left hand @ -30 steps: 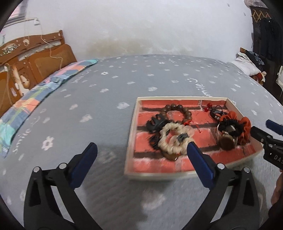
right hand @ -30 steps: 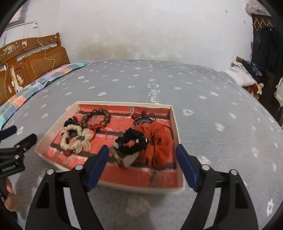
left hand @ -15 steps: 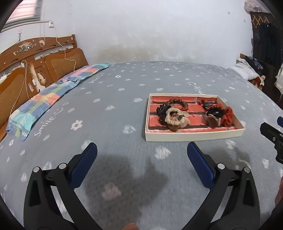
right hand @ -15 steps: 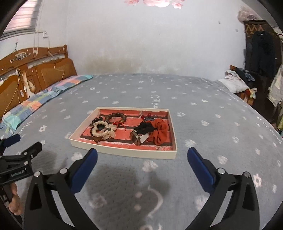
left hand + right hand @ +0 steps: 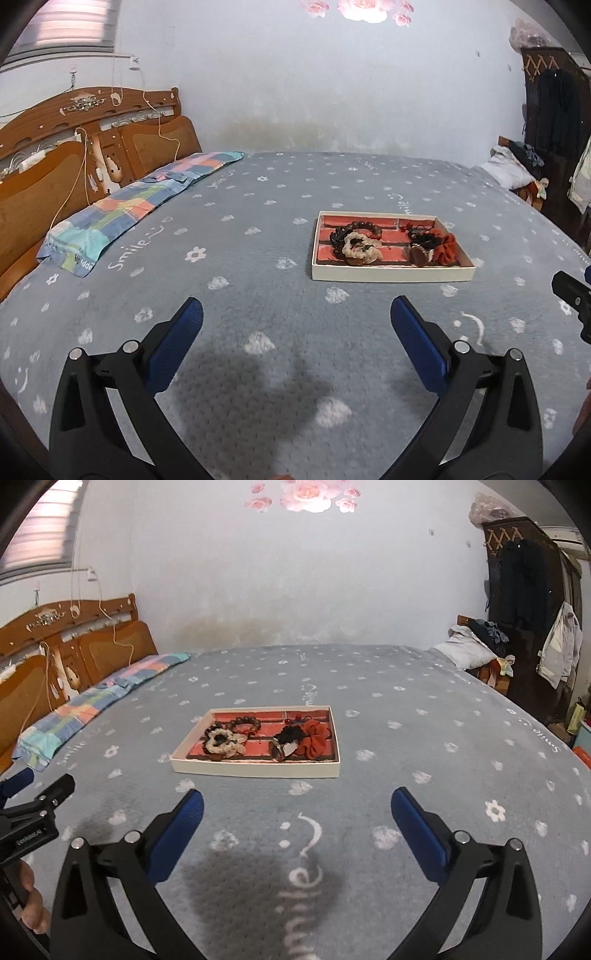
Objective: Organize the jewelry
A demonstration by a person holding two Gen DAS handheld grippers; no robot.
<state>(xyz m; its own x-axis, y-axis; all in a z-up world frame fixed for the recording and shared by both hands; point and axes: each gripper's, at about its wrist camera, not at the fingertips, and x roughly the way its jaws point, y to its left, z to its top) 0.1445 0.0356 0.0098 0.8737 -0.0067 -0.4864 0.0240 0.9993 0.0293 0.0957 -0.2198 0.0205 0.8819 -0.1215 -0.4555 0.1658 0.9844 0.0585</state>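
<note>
A shallow cream tray (image 5: 391,275) (image 5: 255,769) with a red brick-pattern floor lies on the grey bed. In it lie a brown bead bracelet (image 5: 364,226) (image 5: 245,723), a cream scrunchie (image 5: 360,248) (image 5: 223,743), a black scrunchie (image 5: 291,734), a red scrunchie (image 5: 445,245) (image 5: 314,740) and a watch-like piece (image 5: 281,751). My left gripper (image 5: 297,332) is open and empty, well short of the tray. My right gripper (image 5: 297,812) is open and empty, also well back from it.
The grey flowered blanket (image 5: 258,332) covers the bed. A patchwork pillow (image 5: 140,206) lies at the left by the wooden headboard (image 5: 92,147). A dark wardrobe (image 5: 524,609) and piled clothes (image 5: 476,642) stand at the right.
Both grippers have pulled back and up from the tray, which now looks small and far. Both stay open and empty. The jewelry has not moved.
</note>
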